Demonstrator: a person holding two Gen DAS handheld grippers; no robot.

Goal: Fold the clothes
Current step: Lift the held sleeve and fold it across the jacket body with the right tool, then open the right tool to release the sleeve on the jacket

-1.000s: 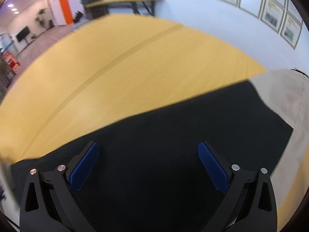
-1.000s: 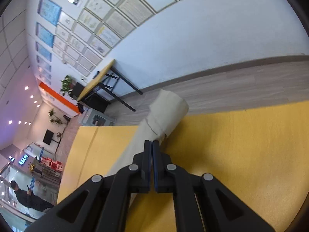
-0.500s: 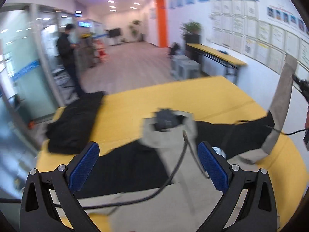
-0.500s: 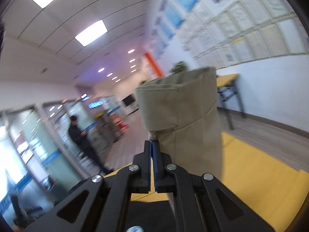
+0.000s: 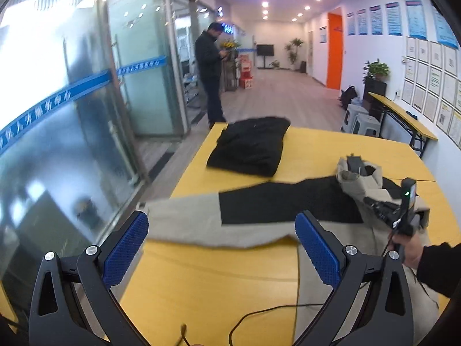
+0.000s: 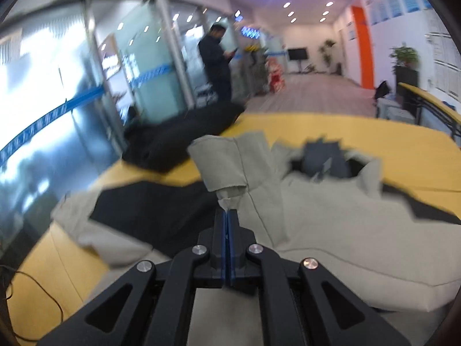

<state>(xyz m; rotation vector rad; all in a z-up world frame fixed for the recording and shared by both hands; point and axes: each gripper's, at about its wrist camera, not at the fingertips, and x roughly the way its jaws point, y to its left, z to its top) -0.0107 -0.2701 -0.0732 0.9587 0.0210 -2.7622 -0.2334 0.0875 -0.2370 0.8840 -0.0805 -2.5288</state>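
Though blurred, jacket (image 6: 331,225) lies rumpled.

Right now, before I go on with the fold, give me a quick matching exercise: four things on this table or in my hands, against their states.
Things:
1. left gripper
2. right gripper
3. black garment
4. beige-and-black jacket

States:
a. folded at the table's far corner
b. spread out, partly folded
c. open, holding nothing
d. shut on a beige sleeve cuff

Pairs: 1-c, 2-d, 3-a, 4-b
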